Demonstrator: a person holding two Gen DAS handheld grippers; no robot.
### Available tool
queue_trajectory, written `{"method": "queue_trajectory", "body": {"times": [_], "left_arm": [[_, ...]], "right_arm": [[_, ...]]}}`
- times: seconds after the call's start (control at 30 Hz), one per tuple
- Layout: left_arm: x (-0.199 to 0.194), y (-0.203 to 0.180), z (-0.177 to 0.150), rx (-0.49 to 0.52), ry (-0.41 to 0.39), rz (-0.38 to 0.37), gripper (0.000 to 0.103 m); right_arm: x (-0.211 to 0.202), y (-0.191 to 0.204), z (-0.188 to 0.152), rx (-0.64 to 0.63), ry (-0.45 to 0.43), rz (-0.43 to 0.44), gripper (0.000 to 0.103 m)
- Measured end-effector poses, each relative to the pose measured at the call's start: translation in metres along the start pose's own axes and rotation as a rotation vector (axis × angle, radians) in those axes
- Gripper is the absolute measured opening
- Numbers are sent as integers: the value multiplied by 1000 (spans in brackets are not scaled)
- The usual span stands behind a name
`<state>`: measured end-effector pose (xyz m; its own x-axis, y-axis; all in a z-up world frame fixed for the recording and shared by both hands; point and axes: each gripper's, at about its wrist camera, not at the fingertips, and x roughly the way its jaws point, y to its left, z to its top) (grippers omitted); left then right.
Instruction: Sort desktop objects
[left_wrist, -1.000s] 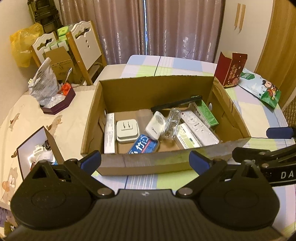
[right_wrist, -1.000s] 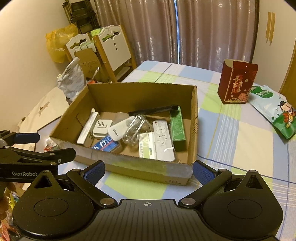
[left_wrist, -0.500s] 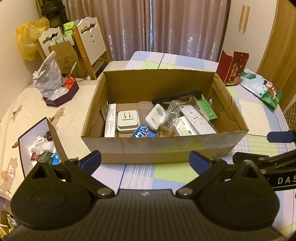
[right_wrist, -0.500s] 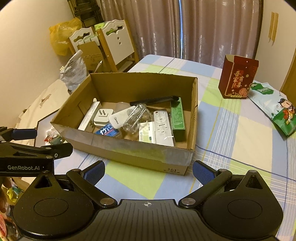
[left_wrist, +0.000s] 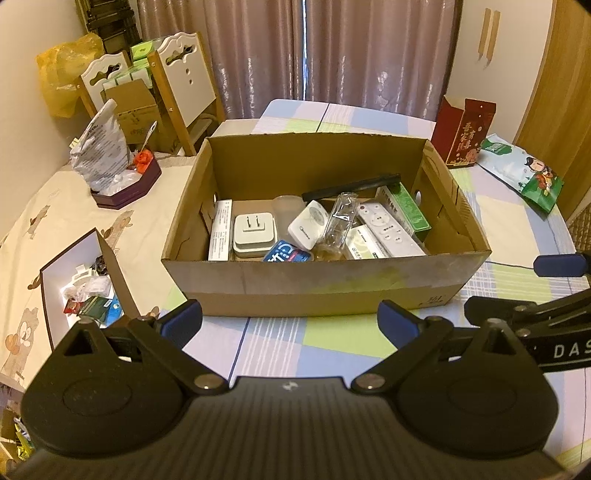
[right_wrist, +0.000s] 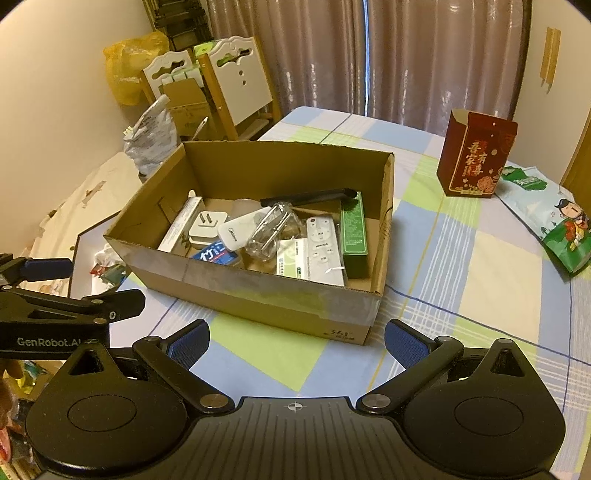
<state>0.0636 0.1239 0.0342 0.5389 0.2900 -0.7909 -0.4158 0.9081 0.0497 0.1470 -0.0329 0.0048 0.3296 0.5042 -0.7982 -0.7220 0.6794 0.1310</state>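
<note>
Matt cardboard box (left_wrist: 325, 284), glossy plastic remote (left_wrist: 388, 229)

An open cardboard box (left_wrist: 325, 284) is set on the checked tablecloth. Inside are packed a white remote (left_wrist: 388, 230), a green carton (left_wrist: 410, 212), a white plug adapter (left_wrist: 255, 234) and a clear bottle (left_wrist: 340, 219).

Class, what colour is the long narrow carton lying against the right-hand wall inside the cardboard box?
Green. The long narrow carton shows best in the right wrist view.

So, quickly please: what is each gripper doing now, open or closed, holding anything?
Left gripper: open, holding nothing, in front of the cardboard box.
Right gripper: open, holding nothing.
</note>
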Motion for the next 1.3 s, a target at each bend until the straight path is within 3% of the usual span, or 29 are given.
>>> {"method": "queue_trajectory", "body": {"times": [0.37, 0.77, 1.3], "left_arm": [[-6, -8, -5, 10, -31, 6, 100], [-7, -13, -13, -27, -15, 73, 100], [-14, -23, -24, -34, -13, 105, 100]], "right_arm": [[2, -5, -2, -14, 6, 22, 103], [2, -10, -8, -34, 14, 47, 103], [-5, -10, -20, -62, 22, 61, 103]]}}
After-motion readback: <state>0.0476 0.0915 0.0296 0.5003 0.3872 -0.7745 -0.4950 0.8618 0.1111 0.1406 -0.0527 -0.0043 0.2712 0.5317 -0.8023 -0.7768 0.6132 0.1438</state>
